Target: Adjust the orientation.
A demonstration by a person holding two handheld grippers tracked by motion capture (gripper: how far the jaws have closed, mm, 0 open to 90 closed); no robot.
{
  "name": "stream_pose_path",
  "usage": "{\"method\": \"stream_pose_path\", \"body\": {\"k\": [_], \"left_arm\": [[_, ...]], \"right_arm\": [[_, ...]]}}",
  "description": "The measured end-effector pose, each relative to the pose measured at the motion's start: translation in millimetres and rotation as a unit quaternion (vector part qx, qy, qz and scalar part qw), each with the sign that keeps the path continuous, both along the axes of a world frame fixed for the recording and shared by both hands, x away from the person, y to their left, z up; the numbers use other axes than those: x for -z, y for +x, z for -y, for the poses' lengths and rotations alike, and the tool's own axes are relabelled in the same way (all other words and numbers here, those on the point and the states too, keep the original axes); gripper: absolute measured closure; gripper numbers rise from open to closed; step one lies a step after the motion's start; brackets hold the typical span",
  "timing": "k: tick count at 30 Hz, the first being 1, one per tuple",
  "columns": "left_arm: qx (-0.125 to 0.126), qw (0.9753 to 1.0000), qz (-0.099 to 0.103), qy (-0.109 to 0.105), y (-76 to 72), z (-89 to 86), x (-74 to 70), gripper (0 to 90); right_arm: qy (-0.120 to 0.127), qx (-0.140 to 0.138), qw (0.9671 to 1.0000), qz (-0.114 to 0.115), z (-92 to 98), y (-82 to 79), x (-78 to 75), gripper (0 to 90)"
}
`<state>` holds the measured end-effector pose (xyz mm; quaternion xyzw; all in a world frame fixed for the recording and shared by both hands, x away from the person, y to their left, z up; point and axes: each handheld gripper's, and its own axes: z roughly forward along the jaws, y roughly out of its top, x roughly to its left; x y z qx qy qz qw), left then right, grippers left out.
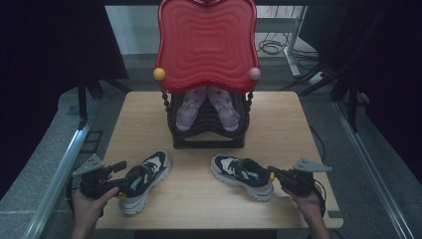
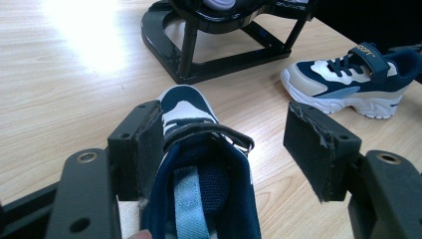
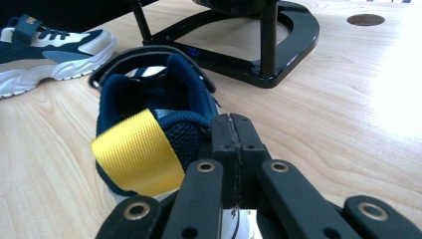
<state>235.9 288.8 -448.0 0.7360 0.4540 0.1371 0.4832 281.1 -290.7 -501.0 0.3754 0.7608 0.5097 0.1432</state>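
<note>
Two navy sneakers, two pink shoes, one black rack, one red tray.

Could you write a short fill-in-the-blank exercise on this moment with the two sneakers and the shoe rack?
1. The left tool has its jaws ____ around the heel of the left sneaker.
2. The right tool, at the right sneaker, has its jaws ____.
3. The pull tab on the right sneaker's heel is ____ in colour.
4. The black shoe rack holds a ____ pair of shoes.

Missing words: open; shut; yellow; pink
</note>
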Motion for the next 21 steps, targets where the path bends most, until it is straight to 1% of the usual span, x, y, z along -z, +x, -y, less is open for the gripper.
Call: {"method": "stream_pose_path", "body": {"k": [10,17,21], "left_arm": [[-0.002,1.0000,0.001,0.000,-1.1,-2.1,-0.9,32.4],[-0.003,1.0000,0.001,0.000,-1.4,-2.6,-1.1,32.4],[-0.001,1.0000,-0.001,0.001,-0.9,-1.4,-0.5,32.4]], "right_arm": [[0.006,-0.003,1.0000,0.000,-0.8,-16.2,0.4,90.0],[0.008,-0.009,0.9999,0.005,-2.4,-29.3,-1.5,90.0],[0.008,-0.015,0.9998,0.007,-3.4,-33.4,-1.0,89.9]]}}
